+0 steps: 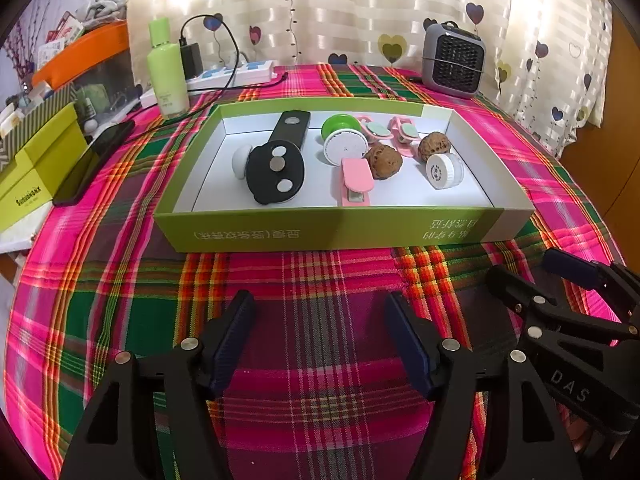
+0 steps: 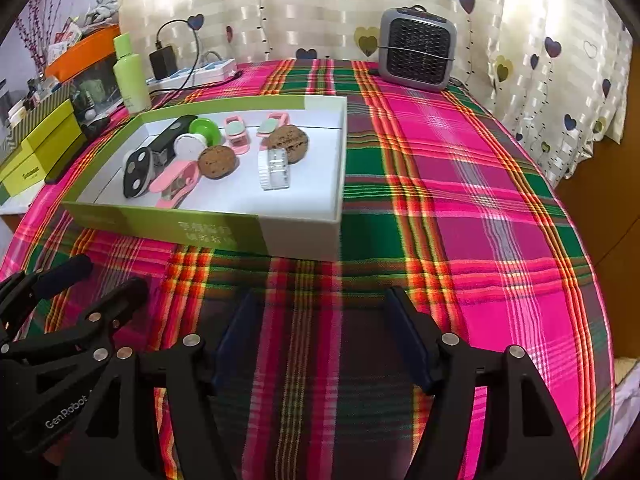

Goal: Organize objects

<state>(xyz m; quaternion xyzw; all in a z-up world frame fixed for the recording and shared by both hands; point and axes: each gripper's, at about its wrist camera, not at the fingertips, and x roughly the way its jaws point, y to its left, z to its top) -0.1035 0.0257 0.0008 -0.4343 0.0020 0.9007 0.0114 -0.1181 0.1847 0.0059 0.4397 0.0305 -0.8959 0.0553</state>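
Note:
A shallow green box [image 1: 320, 232] [image 2: 208, 232] lies on the plaid cloth. Inside it are a black device [image 1: 276, 168], a green-and-white round piece [image 1: 344, 136], pink clips [image 1: 404, 132], a pink stapler [image 1: 356, 182], two walnuts [image 1: 383, 161] [image 1: 434, 146] and a white jar [image 1: 444, 170]. My left gripper [image 1: 320, 300] hovers open over bare cloth in front of the box, with nothing between its fingers. My right gripper [image 2: 320, 298] is open beside it, also over cloth and holding nothing. Each gripper shows in the other's view: the right gripper [image 1: 528, 268], the left gripper [image 2: 108, 276].
At the back of the table stand a grey heater [image 1: 454, 60], a green bottle [image 1: 167, 72] and a power strip [image 1: 236, 74] with a charger and cable. A dark phone [image 1: 94, 160] and yellow-green boxes [image 1: 36, 172] lie at the left edge. A curtain hangs behind.

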